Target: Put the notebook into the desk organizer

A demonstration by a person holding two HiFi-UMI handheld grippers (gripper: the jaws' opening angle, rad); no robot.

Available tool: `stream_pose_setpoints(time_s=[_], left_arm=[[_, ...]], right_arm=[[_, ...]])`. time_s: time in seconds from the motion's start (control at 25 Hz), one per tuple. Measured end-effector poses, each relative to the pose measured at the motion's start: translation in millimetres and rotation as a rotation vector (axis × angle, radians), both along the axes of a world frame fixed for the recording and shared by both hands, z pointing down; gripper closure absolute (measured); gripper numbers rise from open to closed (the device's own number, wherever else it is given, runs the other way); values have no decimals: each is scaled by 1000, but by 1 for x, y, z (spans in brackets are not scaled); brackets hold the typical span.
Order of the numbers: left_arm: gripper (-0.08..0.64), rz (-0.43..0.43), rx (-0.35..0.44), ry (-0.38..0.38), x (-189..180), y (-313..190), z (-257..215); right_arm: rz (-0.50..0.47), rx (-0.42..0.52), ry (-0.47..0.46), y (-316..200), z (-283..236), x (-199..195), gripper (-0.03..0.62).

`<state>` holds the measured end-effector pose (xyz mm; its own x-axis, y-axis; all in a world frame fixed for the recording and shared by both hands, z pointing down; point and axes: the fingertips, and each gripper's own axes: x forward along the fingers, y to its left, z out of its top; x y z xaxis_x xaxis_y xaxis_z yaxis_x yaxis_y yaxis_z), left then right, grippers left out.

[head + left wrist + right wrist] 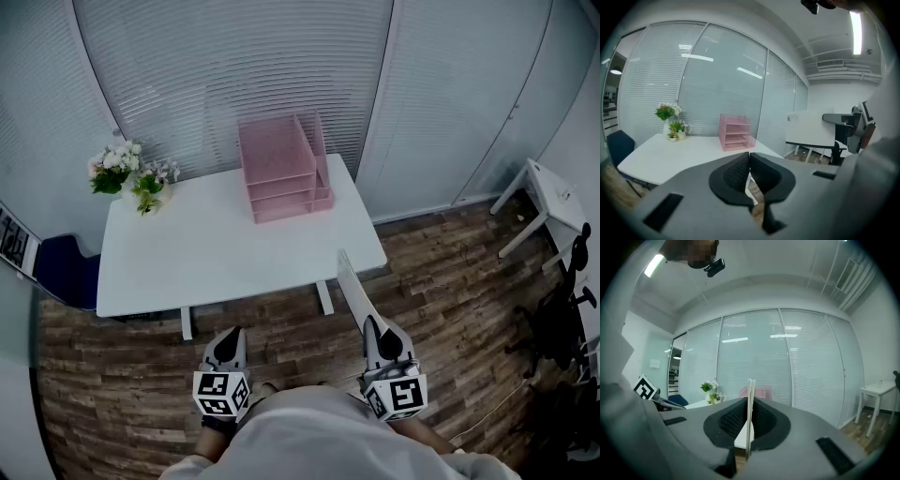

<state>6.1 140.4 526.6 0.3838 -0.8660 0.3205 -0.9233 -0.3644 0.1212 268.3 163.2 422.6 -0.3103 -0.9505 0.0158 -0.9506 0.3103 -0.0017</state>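
Your right gripper (750,425) is clamped on the notebook (750,397), which stands on edge, probably so it can slide into a tier of the pink desk organizer (281,169), well ahead on the white table (206,253). Your left gripper (750,176) is closed and holds nothing.

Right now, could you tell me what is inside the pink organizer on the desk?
In the organizer, the open tiers look empty from the left gripper view; their backs are hidden. The notebook is held in the right tongs.
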Motion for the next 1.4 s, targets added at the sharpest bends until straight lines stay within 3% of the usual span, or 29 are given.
stream_pose_setpoints(time_s=[0.68, 0.96, 1.12, 1.4], left_arm=[[551, -37, -19, -3, 36, 20, 7], [551, -70, -90, 20, 31, 33, 41], [551, -73, -98, 48, 7, 4, 53], [551, 25, -118, 88, -37, -81, 62]], right_arm=[[-30, 11, -20, 2, 4, 37, 574], [-55, -1, -5, -19, 15, 32, 574], [-44, 6, 12, -47, 15, 10, 574], [52, -13, 60, -119, 11, -41, 574]])
